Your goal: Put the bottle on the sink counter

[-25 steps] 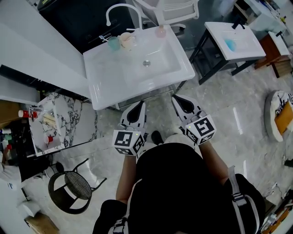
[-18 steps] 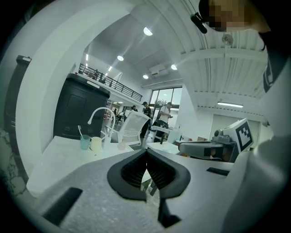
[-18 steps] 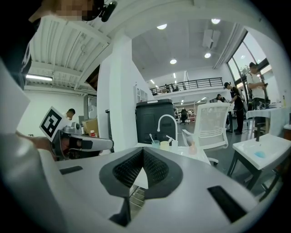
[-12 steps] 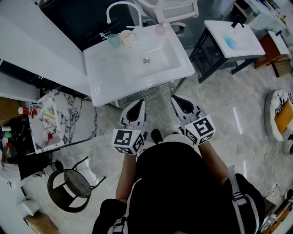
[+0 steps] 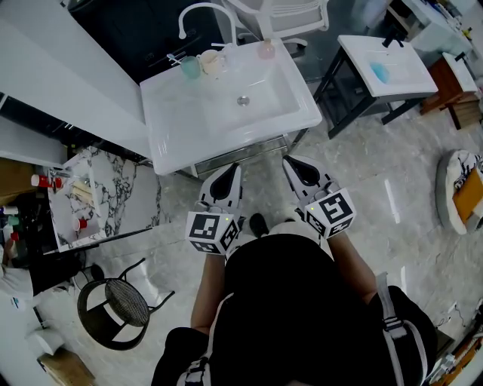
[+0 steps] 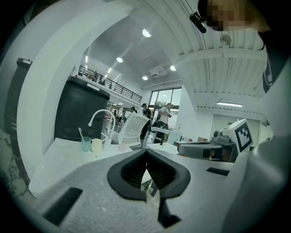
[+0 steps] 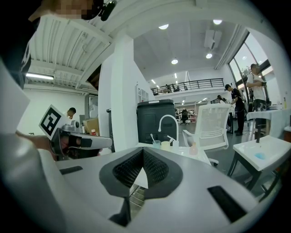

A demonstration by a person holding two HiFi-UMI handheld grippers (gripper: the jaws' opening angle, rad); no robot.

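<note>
2 closed: L tool point(image 5: 229, 171), R tool point(image 5: 293, 162) (empty), near sink counter point(image 5: 175, 121) edge.

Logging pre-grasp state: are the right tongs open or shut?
Shut. In the right gripper view the right tongs meet at their tips, with nothing between them.

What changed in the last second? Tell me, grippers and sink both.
Nothing visibly changed. The left gripper and right gripper stay shut and empty, side by side just short of the sink. The teal cup and cream cup stay beside the faucet.
</note>
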